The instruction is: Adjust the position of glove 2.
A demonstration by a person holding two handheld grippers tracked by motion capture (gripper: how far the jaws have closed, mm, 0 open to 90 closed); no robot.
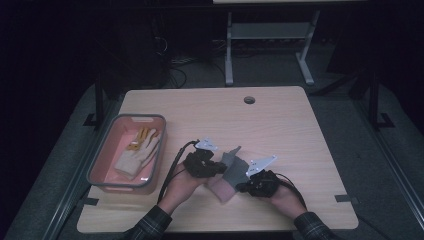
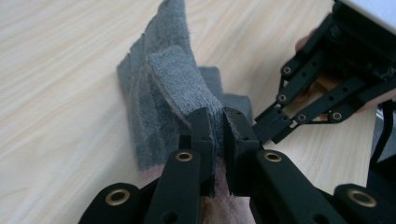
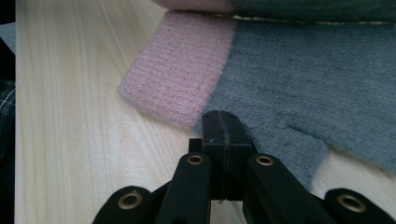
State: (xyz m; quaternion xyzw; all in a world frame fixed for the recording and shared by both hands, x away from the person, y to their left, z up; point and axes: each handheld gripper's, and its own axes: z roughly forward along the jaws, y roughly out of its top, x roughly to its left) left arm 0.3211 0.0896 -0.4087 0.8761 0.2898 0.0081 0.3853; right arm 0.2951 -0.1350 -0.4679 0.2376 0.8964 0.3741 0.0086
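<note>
Both grippers pinch one grey glove (image 1: 234,169) with a pink cuff, lying on the table (image 1: 280,120) between them: left gripper (image 2: 215,122) clamped on a raised fold, right gripper (image 3: 222,128) on its edge. Likely next: lift toward the pink bin (image 1: 100,161) beyond the left gripper, beside the white glove (image 1: 137,152).

Dim overhead shot, brighter close-ups.

In the high view the room around the counter (image 1: 280,120) falls to near black, and the wood itself is lit softly and evenly from above, with faint shadows and slight grain. Both gripper views are brighter, with pale washed-out wood. The left claw (image 2: 215,140) and right claw (image 3: 223,144) sit close to the lens and look a little soft.
</note>
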